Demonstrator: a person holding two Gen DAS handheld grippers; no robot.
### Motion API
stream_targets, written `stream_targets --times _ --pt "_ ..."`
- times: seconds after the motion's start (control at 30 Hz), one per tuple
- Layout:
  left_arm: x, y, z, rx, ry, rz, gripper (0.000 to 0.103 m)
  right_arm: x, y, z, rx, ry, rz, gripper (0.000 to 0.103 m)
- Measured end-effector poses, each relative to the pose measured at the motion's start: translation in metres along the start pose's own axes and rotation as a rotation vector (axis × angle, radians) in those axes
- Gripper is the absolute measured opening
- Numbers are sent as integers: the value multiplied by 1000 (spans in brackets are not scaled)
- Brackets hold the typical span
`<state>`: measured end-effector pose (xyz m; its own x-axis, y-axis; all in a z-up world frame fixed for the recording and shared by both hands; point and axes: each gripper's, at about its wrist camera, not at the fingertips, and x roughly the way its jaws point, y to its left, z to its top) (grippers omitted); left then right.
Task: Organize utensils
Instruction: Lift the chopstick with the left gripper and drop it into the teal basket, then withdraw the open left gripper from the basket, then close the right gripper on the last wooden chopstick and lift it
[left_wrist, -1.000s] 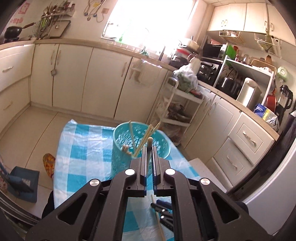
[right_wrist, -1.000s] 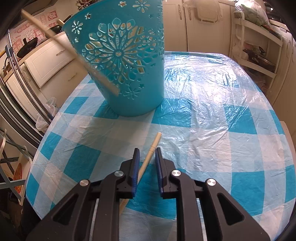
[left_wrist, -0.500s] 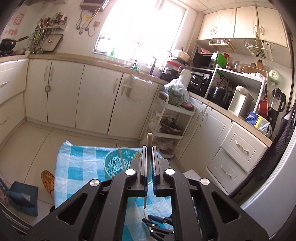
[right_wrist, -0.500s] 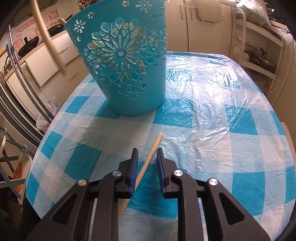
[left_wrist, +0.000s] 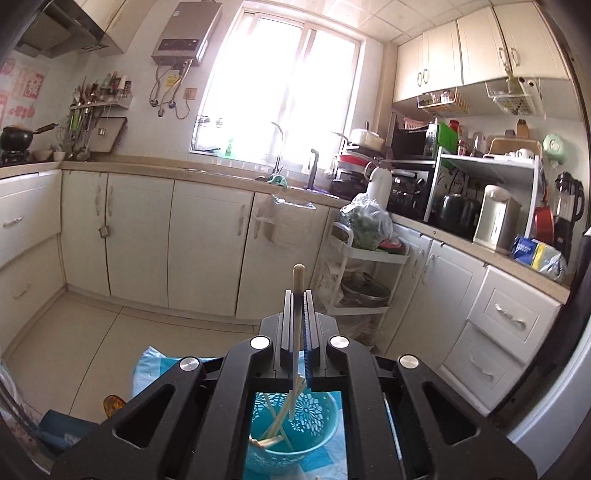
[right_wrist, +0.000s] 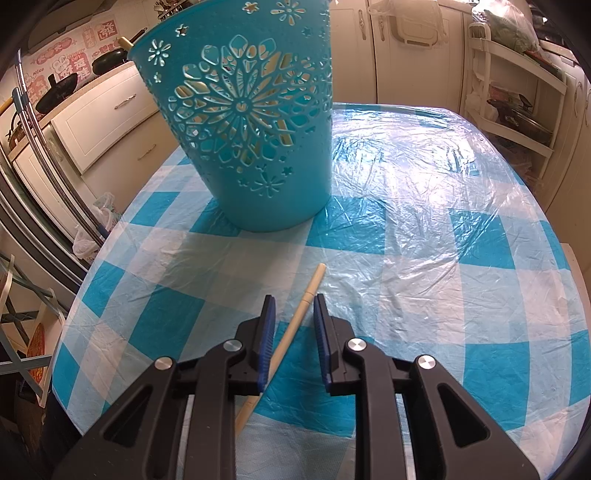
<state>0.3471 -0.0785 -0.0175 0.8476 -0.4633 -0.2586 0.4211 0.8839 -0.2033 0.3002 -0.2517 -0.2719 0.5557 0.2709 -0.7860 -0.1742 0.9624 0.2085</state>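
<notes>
The left gripper (left_wrist: 297, 295) is clamped on a pale wooden chopstick (left_wrist: 296, 332), held upright above the turquoise plastic basket with flower cut-outs (left_wrist: 295, 439), which already contains several chopsticks (left_wrist: 275, 424). The right gripper (right_wrist: 294, 301) has its jaws narrowly apart, one on each side of another pale chopstick (right_wrist: 295, 325) lying on the blue-and-white checked tablecloth (right_wrist: 424, 258), near the basket (right_wrist: 247, 118).

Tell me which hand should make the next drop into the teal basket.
Left. Its tongs already clamp a chopstick upright, directly above the teal basket. The right tongs are open, merely straddling another chopstick lying on the tablecloth.
</notes>
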Motion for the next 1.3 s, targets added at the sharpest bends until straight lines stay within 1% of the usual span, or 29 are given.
stream_targets --times 0.1,0.2,0.3,0.4,0.47,0.5,0.57,0.63,0.73,0.77,0.83,0.87,0.9,0.93,1.0,1.07,1.1,1.17,1.2,1.23,1.3 --pt "26 2 -15 14 37 25 4 0 1 -1 -2 0 2 23" --pt "51 6 -33 24 91 60 4 1 4 0 -10 1 4 25" --pt "74 10 -52 36 169 93 4 1 5 0 -18 1 3 27" --pt "89 16 -68 31 238 118 5 2 6 0 -18 0 4 27" --pt "89 20 -76 25 259 131 5 2 7 1 -16 0 6 27" --pt "87 22 -79 21 262 137 8 2 6 0 -15 0 8 27" --pt "80 26 -84 14 263 153 21 1 4 0 -13 0 10 27" --pt "66 31 -89 3 247 180 46 0 4 -1 -12 0 6 27" --pt "41 40 -99 -14 220 217 62 -1 6 -3 -27 -2 -15 27" --pt "35 42 -103 -17 218 228 64 -1 9 -3 -40 -2 -30 27" --pt "21 49 -114 -28 215 261 73 0 17 -4 -87 -1 -78 24" --pt "16 53 -120 -35 217 275 75 1 21 -4 -120 -1 -104 24" --pt "12 57 -126 -42 224 286 77 1 26 -5 -154 4 -113 20" --pt "8 61 -133 -49 238 300 78 0 28 -5 -167 16 -105 13" --pt "4 68 -147 -58 272 321 79 -2 29 -5 -194 45 -106 12" --pt "3 72 -157 -58 295 330 79 -3 25 -4 -182 74 -95 13" --pt "2 72 -161 -56 303 333 80 -4 22 -5 -172 78 -103 19" --pt "2 72 -170 -51 320 337 81 -4 20 -6 -168 78 -105 20" --pt "1 71 -173 -50 324 338 81 -4 20 -6 -168 75 -109 19" --pt "0 71 -177 -48 333 339 82 -4 19 -6 -156 75 -99 13" --pt "0 67 -180 -43 344 340 82 -6 12 -6 -104 76 -77 7"
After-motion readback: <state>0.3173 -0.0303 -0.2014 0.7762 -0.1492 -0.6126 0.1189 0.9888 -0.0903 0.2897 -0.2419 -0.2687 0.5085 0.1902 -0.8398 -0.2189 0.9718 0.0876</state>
